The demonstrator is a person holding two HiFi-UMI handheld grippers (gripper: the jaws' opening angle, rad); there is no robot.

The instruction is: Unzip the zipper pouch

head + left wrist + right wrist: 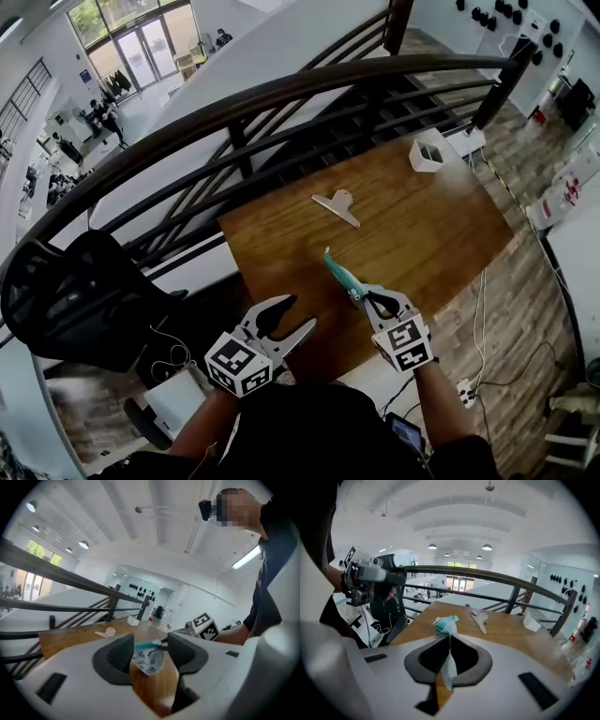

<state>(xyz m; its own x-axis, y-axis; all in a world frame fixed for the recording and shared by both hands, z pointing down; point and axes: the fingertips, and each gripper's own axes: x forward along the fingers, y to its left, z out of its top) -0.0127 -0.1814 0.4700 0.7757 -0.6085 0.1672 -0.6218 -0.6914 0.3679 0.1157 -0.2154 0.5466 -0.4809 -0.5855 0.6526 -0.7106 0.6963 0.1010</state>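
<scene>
Over the wooden table (pixel 281 244), right gripper (pixel 361 296) clamped on teal zipper pouch (pixel 337 272) (raised clear); left gripper (pixel 300 313) wide open, holding nothing.

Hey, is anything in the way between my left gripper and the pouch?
Nothing visible. The pouch hangs pinched in the right gripper above the table; the open left gripper faces it across bare air.
</scene>
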